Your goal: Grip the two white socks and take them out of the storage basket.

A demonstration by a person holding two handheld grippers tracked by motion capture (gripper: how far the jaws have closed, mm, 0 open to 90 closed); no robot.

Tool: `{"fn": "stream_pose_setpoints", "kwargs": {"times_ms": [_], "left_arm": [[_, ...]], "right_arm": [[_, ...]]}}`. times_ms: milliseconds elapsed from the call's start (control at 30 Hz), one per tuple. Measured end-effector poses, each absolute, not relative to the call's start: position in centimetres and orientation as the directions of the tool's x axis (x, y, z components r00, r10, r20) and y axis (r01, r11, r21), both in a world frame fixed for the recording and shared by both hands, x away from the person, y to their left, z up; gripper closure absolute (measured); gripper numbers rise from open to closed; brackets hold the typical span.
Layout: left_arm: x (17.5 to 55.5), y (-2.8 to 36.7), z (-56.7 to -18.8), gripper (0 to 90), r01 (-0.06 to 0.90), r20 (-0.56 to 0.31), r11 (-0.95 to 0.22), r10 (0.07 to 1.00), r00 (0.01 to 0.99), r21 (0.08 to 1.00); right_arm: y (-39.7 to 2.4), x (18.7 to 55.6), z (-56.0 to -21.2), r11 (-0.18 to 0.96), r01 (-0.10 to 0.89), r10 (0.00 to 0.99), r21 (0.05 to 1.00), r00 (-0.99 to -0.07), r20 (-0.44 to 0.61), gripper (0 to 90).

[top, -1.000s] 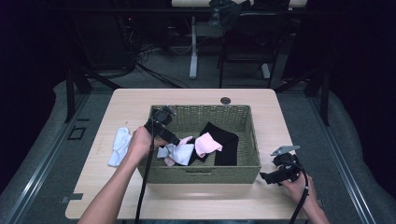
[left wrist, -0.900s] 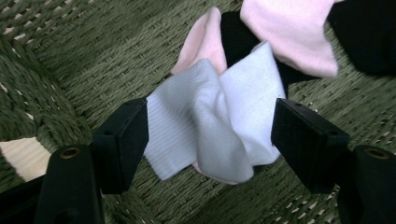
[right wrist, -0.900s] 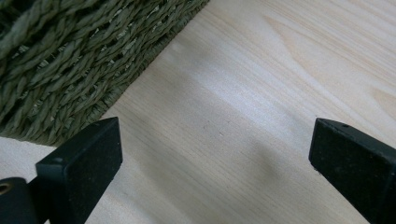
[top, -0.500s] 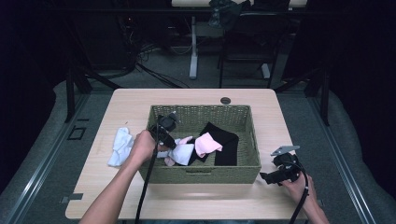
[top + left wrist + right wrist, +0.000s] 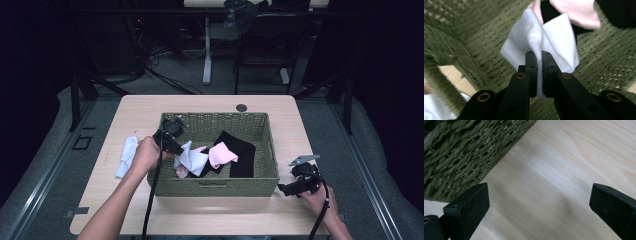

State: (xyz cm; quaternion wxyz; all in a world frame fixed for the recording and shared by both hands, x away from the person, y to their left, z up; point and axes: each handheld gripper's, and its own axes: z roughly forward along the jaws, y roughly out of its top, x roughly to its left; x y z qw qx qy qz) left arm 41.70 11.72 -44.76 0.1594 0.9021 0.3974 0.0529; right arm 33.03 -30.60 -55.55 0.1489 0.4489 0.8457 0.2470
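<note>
Since a second ago the left hand-held gripper [image 5: 176, 148] has dipped from above the basket's left rim down to the pile, and it now has the white cloth [image 5: 541, 42] pinched between its jaws, pressed together on a fold. That cloth lies at about nine o'clock inside the green woven basket [image 5: 220, 185], touching the pink cloth [image 5: 222, 153] and the black cloth [image 5: 242, 155] beside it. Another white cloth [image 5: 126, 156] lies on the worktop [image 5: 210, 210] just outside the basket's left wall, so I'd guess the pieces are being taken out to that side.

To do this well, I'd say lift straight up first until the hanging cloth clears the wicker rim, then carry it toward nine o'clock; dragging it sideways could snag the weave or pull the pink piece along.

Down at five o'clock, the right hand-held gripper [image 5: 295, 186] rests low by the basket's corner, jaws spread wide over bare wood.
</note>
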Motion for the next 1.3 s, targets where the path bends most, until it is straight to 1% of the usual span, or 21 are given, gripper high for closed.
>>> {"fn": "stream_pose_setpoints", "kwargs": {"times_ms": [167, 267, 533, 967, 1000, 1167, 1233, 1300], "left_arm": [[41.6, 12.1, -43.0, 85.4, 0.691, -0.045, -0.624, 0.73, 0.682, 0.365], [41.4, 12.2, -41.7, 85.4, 0.681, -0.038, -0.621, 0.728, 0.685, 0.389], [41.3, 12.1, -38.6, 85.4, 0.661, -0.033, -0.611, 0.723, 0.69, 0.437], [40.9, 13.2, -34.2, 85.4, 0.648, -0.028, -0.568, 0.74, 0.672, 0.507], [40.9, 13.2, -33.8, 85.4, 0.65, -0.029, -0.559, 0.747, 0.665, 0.515], [40.9, 13.5, -31.6, 85.4, 0.644, -0.02, -0.541, 0.757, 0.653, 0.541], [40.8, 13.7, -30.9, 85.4, 0.641, -0.015, -0.539, 0.759, 0.651, 0.547], [40.8, 13.9, -30.2, 85.4, 0.636, -0.013, -0.532, 0.761, 0.648, 0.558]], "right_arm": [[-30.6, 32.9, -55.7, 0.473, 0.693, 0.835, 0.544, -0.549, -0.027, 2.3], [-30.6, 32.7, -55.4, 0.483, 0.682, 0.831, 0.549, -0.555, -0.042, 2.3], [-30.5, 32.7, -55.5, 0.486, 0.682, 0.827, 0.547, -0.561, -0.036, 2.3], [-30.4, 32.5, -55.3, 0.488, 0.678, 0.829, 0.549, -0.558, -0.048, 2.3], [-30.5, 32.4, -55.3, 0.482, 0.683, 0.829, 0.549, -0.558, -0.035, 2.3], [-30.8, 32.5, -55.5, 0.478, 0.694, 0.836, 0.538, -0.547, -0.038, 2.3], [-30.8, 32.4, -55.4, 0.472, 0.69, 0.837, 0.549, -0.546, -0.032, 2.2], [-30.8, 32.4, -55.3, 0.479, 0.687, 0.836, 0.547, -0.548, -0.044, 2.2]]}}
